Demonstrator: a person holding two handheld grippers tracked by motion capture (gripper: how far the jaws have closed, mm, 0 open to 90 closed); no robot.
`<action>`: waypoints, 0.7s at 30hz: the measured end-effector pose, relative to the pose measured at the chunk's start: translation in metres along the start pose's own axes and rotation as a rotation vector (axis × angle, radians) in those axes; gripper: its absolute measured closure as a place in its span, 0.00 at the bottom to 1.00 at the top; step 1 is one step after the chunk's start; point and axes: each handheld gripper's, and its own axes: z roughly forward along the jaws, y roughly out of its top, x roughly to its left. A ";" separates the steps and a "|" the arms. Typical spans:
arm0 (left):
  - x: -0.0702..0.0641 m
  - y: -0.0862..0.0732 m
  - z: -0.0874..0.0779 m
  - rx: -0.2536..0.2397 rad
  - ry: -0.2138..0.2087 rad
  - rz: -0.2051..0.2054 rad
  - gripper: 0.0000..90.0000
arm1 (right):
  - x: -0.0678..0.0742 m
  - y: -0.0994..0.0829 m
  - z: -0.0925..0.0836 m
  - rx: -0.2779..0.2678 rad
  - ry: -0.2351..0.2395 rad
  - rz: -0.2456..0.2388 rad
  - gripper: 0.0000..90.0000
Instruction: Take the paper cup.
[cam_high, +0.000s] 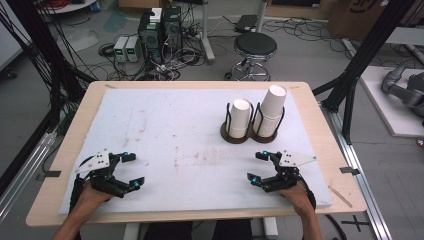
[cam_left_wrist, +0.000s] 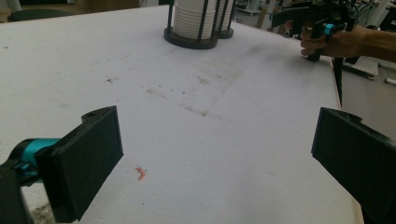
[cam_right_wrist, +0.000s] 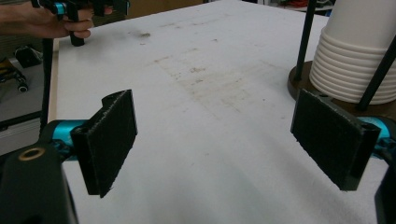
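The work with the cups looks not started yet, as far as I can judge: both stacks stand in their wire holders at the far right part of the white mat (cam_high: 165, 130), and no single cup is out on the mat. The left gripper (cam_high: 131, 170) rests near the front left corner with its jaws wide apart and nothing between them; the right gripper (cam_high: 259, 166) rests near the front right with its jaws also wide apart and empty, and it is the nearer one to the cups. There are two stacks: the shorter cup stack (cam_high: 239, 117) on the left and the taller cup stack (cam_high: 271, 110) just beside it, each in a dark holder (cam_high: 235, 137). How many cups each stack has, I cannot count. So everything is probably left to do: reach a stack, take a cup, place it.
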 end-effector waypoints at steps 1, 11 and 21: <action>0.000 0.000 0.000 0.000 0.000 0.000 0.02 | 0.000 0.000 0.000 -0.001 0.000 -0.002 0.17; 0.000 0.000 0.000 -0.002 0.003 -0.005 0.02 | 0.001 -0.001 -0.002 -0.025 -0.002 -0.012 0.17; -0.001 0.000 0.000 0.003 -0.002 0.006 0.02 | 0.001 -0.003 -0.006 -0.060 0.006 0.002 0.17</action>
